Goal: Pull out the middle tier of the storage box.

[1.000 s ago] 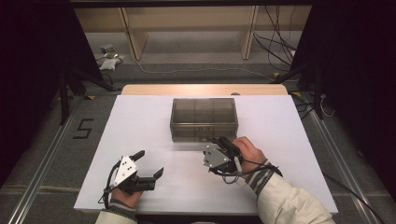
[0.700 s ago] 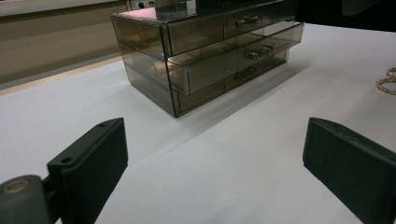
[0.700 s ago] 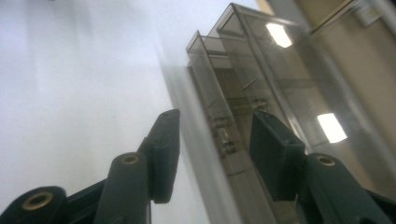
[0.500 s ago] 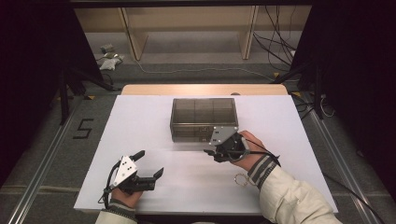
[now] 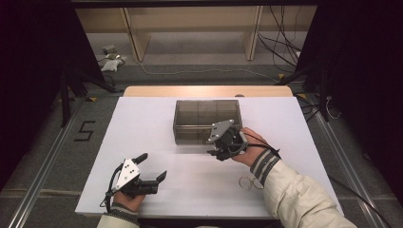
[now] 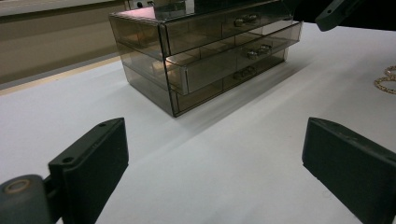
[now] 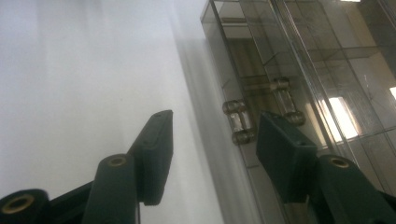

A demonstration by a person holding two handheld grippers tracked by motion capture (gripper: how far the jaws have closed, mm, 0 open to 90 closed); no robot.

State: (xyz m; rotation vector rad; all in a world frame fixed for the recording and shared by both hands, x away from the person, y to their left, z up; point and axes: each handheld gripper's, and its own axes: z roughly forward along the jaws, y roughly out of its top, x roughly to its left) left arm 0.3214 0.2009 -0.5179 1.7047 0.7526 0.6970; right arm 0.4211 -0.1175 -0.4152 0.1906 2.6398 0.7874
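A: Where does the smoked transparent plastic drawer chest [image 5: 207, 121] sit?

B: On the white worktop [image 5: 142, 123], toward twelve o'clock from the person, just short of the far edge. It has three drawers stacked, each with a small metal barrel handle; in the left gripper view the middle drawer [image 6: 233, 63] looks slightly proud of the others.

A: And the right tool [image 5: 219, 153]?

B: At the chest's front face, near its five o'clock corner. Its jaws stand apart and clamp nothing. In the right gripper view the lowest small metal handle [image 7: 239, 122] lies between them, closer to the right-hand jaw; I cannot tell whether that jaw touches it.

A: The left tool [image 5: 152, 167]?

B: Down at seven o'clock, well apart from the chest, jaws wide and empty, resting low over the worktop.

A: How would the chest handle, do you think?

B: Stiff, thin acrylic, probably light and slick. A pull on a drawer could drag the whole box along the smooth worktop, and a hard pinch on the walls might crack or slip. The handle is the place to take hold: close on the barrel between its two end knobs, so the jaws cannot slide off sideways, then pull straight out.

A: Anything else nearby?

B: A thin gold-coloured chain [image 5: 248, 182] lies by the right sleeve, at about five o'clock.
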